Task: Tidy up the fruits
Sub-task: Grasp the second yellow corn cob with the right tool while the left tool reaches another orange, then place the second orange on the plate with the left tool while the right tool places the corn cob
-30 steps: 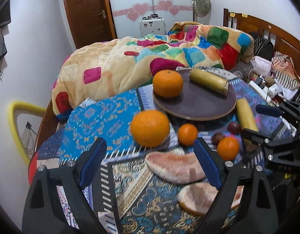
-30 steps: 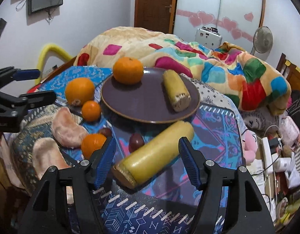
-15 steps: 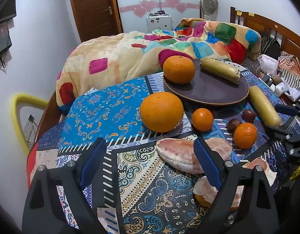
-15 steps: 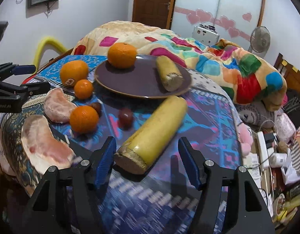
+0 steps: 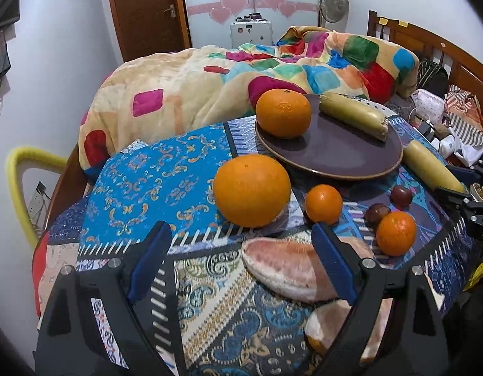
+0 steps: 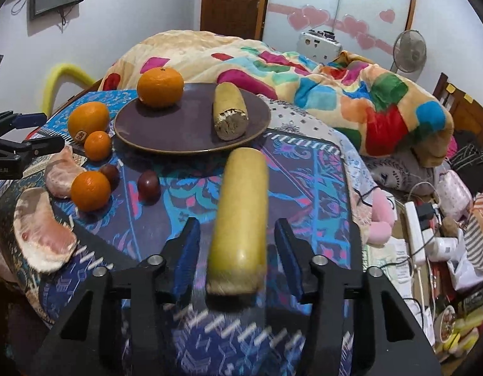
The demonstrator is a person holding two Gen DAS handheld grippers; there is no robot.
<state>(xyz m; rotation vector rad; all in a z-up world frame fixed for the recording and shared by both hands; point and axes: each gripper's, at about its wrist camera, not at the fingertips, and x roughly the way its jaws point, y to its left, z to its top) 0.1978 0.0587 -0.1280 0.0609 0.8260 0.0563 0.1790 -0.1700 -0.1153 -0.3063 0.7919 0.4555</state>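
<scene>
A long yellow stick of fruit (image 6: 241, 206) lies on the patterned cloth, pointing at the dark round plate (image 6: 191, 144). My right gripper (image 6: 237, 224) straddles its near end; the jaws are closing, with a narrow gap left on each side. An orange (image 6: 160, 86) and a shorter yellow stick (image 6: 230, 111) sit on the plate. My left gripper (image 5: 241, 238) stands wide open just short of a large orange (image 5: 251, 189), holding nothing.
Two small oranges (image 5: 323, 203) (image 5: 396, 233), two dark round fruits (image 5: 401, 195) and two peeled pomelo segments (image 5: 288, 269) lie on the cloth near the front. A colourful quilt (image 5: 210, 94) is heaped behind the plate. Cables and clutter (image 6: 435, 219) fill the right side.
The right gripper swung round until the yellow stick lies straight between its jaws, which have narrowed. The left gripper edged lower and closer to the large orange.
</scene>
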